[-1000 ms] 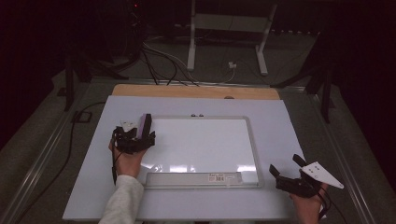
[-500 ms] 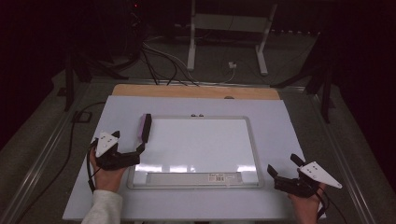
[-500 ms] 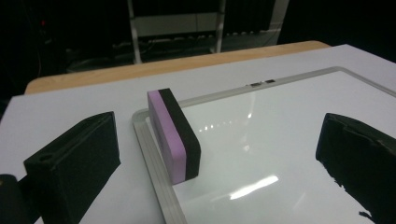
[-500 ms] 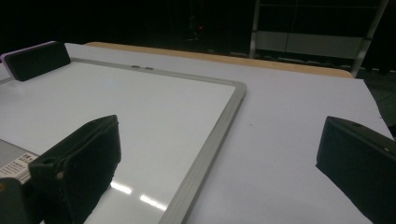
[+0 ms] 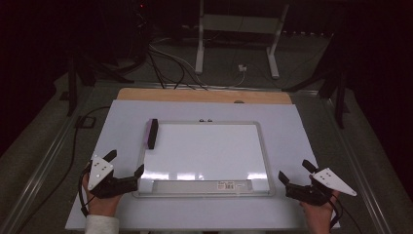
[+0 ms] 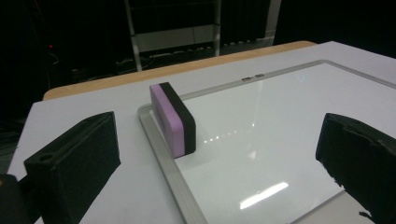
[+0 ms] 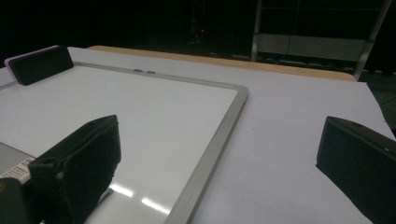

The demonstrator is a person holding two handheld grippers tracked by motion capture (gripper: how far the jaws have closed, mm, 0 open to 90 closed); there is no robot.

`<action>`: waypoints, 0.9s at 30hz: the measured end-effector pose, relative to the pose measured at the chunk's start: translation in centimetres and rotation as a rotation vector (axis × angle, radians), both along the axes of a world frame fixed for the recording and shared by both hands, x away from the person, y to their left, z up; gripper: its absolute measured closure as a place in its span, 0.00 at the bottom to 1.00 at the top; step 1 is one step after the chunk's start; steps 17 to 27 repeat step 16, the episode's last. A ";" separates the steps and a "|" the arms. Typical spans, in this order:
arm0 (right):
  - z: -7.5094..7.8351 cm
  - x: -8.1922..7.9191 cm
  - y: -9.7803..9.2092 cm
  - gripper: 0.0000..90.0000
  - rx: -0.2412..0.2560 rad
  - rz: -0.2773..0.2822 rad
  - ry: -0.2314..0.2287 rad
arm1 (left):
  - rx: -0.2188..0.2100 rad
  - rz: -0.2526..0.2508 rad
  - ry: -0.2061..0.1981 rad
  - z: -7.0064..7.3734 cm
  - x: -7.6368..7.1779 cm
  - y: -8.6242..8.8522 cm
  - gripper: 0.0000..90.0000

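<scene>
A black and purple eraser (image 5: 152, 133) is standing on edge at the far left corner of a whiteboard (image 5: 209, 151) lying on the table (image 5: 292, 126). The left gripper (image 5: 125, 168) is resting open at the board's near left corner. The right gripper (image 5: 295, 174) is resting open at its near right corner, holding nothing.

Eraser (image 5: 152, 133) on whiteboard (image 5: 209, 151) — far-left corner, by the frame.

From above we are looking down; low beside each claw we are facing forward, both sharing the eraser (image 6: 173, 119) (on the whiteboard (image 5: 209, 151)).
</scene>
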State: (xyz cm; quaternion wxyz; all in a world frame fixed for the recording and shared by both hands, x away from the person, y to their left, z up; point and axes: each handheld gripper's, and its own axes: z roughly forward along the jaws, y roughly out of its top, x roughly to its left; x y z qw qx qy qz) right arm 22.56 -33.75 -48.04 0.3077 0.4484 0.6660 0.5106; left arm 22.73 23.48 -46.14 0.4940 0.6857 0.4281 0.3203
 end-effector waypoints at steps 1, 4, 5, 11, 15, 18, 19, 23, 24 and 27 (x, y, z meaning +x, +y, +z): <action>0.0 0.0 0.0 0.00 0.000 0.000 -0.001 | -0.007 0.007 -0.002 -0.1 -0.1 0.2 0.01; 0.0 0.1 -0.1 0.00 0.001 -0.001 0.001 | -0.013 0.014 -0.001 -0.3 -0.2 0.5 0.01; 0.0 0.2 -0.1 0.00 0.002 -0.002 0.001 | -0.009 0.016 -0.006 -0.3 -0.2 0.6 0.01; -0.1 0.4 -0.2 0.00 0.006 -0.006 0.009 | -0.009 0.027 -0.002 -0.6 -0.5 1.1 0.01; -0.2 0.6 -0.3 0.00 0.001 -0.009 0.016 | -0.010 0.033 -0.001 -0.6 -0.5 1.3 0.01; -0.2 0.6 -0.3 0.00 0.001 -0.012 0.019 | -0.011 0.036 0.000 -0.6 -0.5 1.3 0.01; -0.2 0.6 -0.3 0.00 0.001 -0.012 0.019 | -0.011 0.036 0.000 -0.6 -0.5 1.3 0.01; -0.2 0.6 -0.3 0.00 0.001 -0.012 0.019 | -0.011 0.036 0.000 -0.6 -0.5 1.3 0.01; -0.2 0.6 -0.3 0.00 0.001 -0.012 0.019 | -0.011 0.036 0.000 -0.6 -0.5 1.3 0.01; -0.2 0.6 -0.3 0.00 0.001 -0.012 0.019 | -0.011 0.036 0.000 -0.6 -0.5 1.3 0.01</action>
